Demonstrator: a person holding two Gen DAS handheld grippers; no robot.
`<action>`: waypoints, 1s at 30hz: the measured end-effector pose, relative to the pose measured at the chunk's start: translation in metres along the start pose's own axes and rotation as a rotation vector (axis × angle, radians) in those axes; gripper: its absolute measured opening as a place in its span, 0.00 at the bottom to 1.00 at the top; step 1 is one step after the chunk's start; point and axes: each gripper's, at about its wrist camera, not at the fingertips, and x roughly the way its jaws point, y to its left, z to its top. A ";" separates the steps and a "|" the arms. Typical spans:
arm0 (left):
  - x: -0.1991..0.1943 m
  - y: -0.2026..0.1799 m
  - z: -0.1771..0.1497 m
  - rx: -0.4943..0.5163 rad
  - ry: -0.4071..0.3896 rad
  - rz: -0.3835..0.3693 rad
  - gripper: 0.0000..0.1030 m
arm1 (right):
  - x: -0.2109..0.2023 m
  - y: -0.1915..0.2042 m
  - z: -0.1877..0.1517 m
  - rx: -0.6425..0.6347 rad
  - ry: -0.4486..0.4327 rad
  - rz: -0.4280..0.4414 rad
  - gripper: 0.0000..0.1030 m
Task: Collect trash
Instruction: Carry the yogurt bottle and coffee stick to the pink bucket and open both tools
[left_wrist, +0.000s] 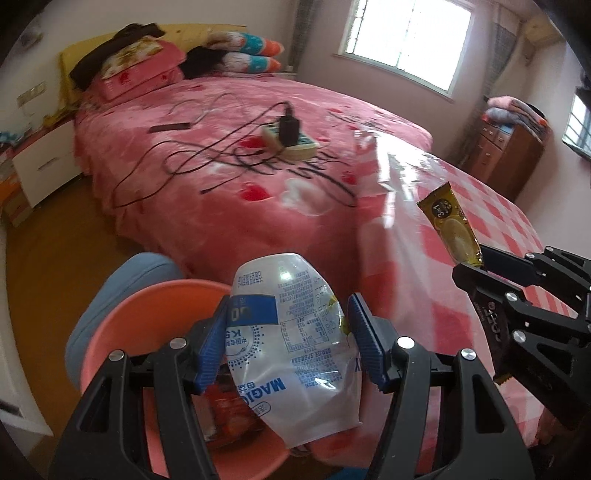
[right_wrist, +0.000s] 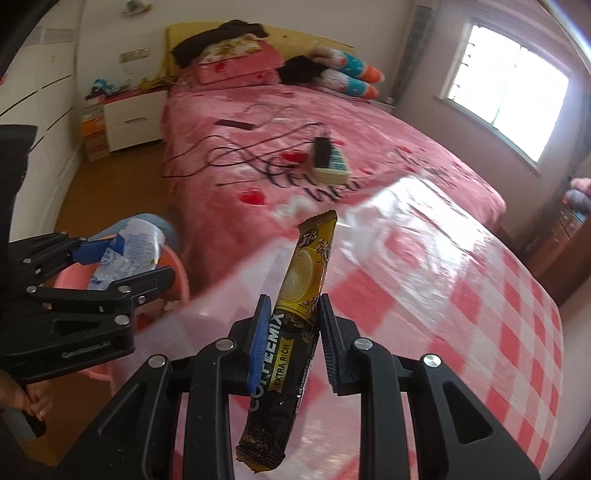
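1. We see our left gripper clamped on a crumpled white plastic packet, held over the pink bin.
2. Our right gripper grips a gold coffee-mix sachet above the checked table cover.
3. Something reddish, too blurred to name, seems to lie inside the bin.
4. Beyond, a power strip rests on the bed.

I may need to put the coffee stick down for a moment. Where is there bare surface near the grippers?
The checkered tablecloth right of the coffee stick is bare to its edge. The bed is free near the window side; its middle is crowded with cables and a power strip.
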 end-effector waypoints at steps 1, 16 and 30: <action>0.000 0.005 -0.001 -0.008 0.001 0.006 0.62 | 0.000 0.006 0.001 -0.010 -0.001 0.006 0.27; 0.014 0.078 -0.031 -0.139 0.061 0.098 0.62 | 0.022 0.076 0.016 -0.091 0.045 0.165 0.27; 0.024 0.107 -0.053 -0.201 0.101 0.125 0.62 | 0.034 0.105 0.015 -0.128 0.078 0.224 0.27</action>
